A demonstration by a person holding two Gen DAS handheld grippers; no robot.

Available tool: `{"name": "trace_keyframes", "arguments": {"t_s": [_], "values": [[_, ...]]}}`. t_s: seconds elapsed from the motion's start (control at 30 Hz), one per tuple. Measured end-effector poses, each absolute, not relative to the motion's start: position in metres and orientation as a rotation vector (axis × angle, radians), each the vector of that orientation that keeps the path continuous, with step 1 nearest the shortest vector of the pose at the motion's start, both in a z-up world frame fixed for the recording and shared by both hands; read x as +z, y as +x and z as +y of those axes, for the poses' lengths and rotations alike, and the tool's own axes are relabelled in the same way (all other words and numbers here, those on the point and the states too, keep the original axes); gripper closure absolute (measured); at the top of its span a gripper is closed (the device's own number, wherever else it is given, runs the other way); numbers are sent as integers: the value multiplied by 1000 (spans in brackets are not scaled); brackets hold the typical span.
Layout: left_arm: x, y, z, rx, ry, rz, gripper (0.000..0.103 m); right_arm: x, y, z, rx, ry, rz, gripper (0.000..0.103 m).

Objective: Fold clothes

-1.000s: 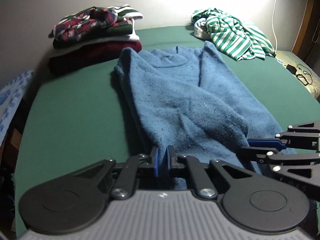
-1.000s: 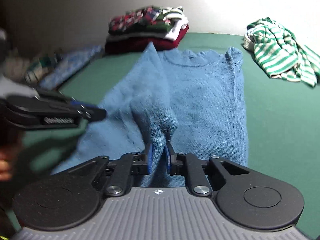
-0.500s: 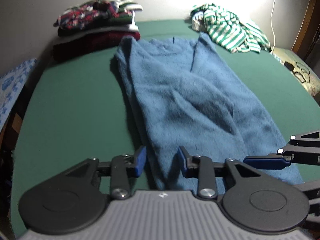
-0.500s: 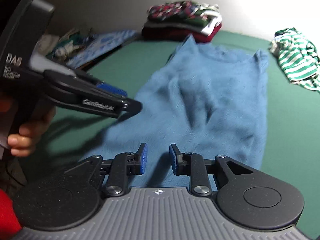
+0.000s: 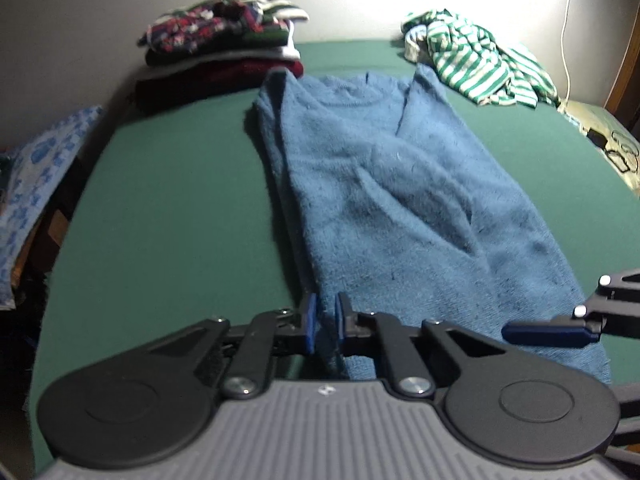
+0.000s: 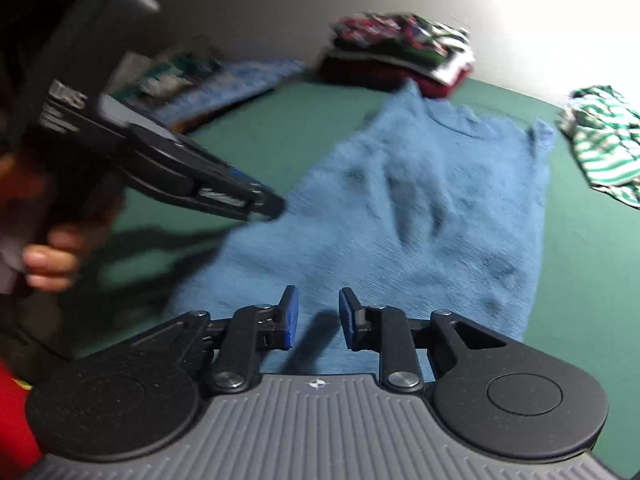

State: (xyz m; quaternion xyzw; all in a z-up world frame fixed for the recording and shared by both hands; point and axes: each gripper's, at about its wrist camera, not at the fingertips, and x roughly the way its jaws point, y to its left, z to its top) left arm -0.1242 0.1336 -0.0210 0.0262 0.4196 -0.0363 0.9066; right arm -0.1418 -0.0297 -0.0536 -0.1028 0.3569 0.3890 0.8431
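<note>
Sweater (image 5: 400, 200) in blue lies lengthwise along the middle of the green bed (image 5: 160, 208), sleeves folded inward. Left gripper (image 5: 323, 322) pinches its near hem corner; right gripper (image 6: 314, 316) hovers spread above the hem. Lifting one corner alone could skew the fold.

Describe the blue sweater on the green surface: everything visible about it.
The blue sweater looks like fuzzy, slightly pilled knit. It lies lengthwise on the green surface, round neckline at the far end near the folded stack, both sides folded inward, with soft wrinkles across the middle. The left gripper has its jaws shut on the near hem corner. The right gripper hovers with jaws open over the near edge, apparently not gripping it.
</note>
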Motion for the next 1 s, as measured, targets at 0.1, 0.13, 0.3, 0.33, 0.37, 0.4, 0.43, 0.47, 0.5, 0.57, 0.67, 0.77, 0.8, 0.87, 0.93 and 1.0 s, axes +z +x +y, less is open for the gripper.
{"name": "trace_keyframes", "arguments": {"t_s": [0.1,0.13,0.3,0.33,0.37,0.4,0.43,0.47,0.5,0.57,0.67,0.77,0.8,0.87,0.93,1.0], "values": [[-8,-142,128,-83,96,837,92,-56,-152,-25,899,-260,758,85],[-7,-148,125,-100,96,838,92,-57,-156,-24,924,-274,759,85],[-26,-170,107,-170,89,907,86,-61,-166,-20,1001,-317,786,85],[-32,-173,105,-162,95,929,86,-60,-166,-23,992,-310,786,85],[-39,-176,102,-155,100,952,86,-59,-167,-27,982,-303,784,85],[-43,-180,101,-148,111,950,86,-58,-167,-31,972,-296,781,85],[-45,-186,99,-141,123,940,86,-58,-168,-35,962,-289,779,85],[-47,-190,98,-139,137,935,86,-57,-169,-39,951,-282,776,85],[-48,-194,96,-137,152,933,86,-56,-169,-43,941,-275,774,85],[-47,-196,94,-130,169,935,85,-54,-170,-51,921,-261,769,85],[-40,-199,93,-96,191,934,82,-51,-172,-63,890,-241,762,83],[-29,-207,85,-122,189,890,80,-51,-175,-76,858,-222,761,83],[-29,-208,81,-137,182,890,78,-52,-176,-83,847,-218,766,83],[-33,-209,75,-159,175,904,77,-56,-177,-86,841,-223,784,82],[-42,-209,70,-152,185,938,77,-60,-177,-89,837,-230,803,81],[-46,-215,69,-144,198,947,77,-62,-177,-88,837,-250,810,81]]}}
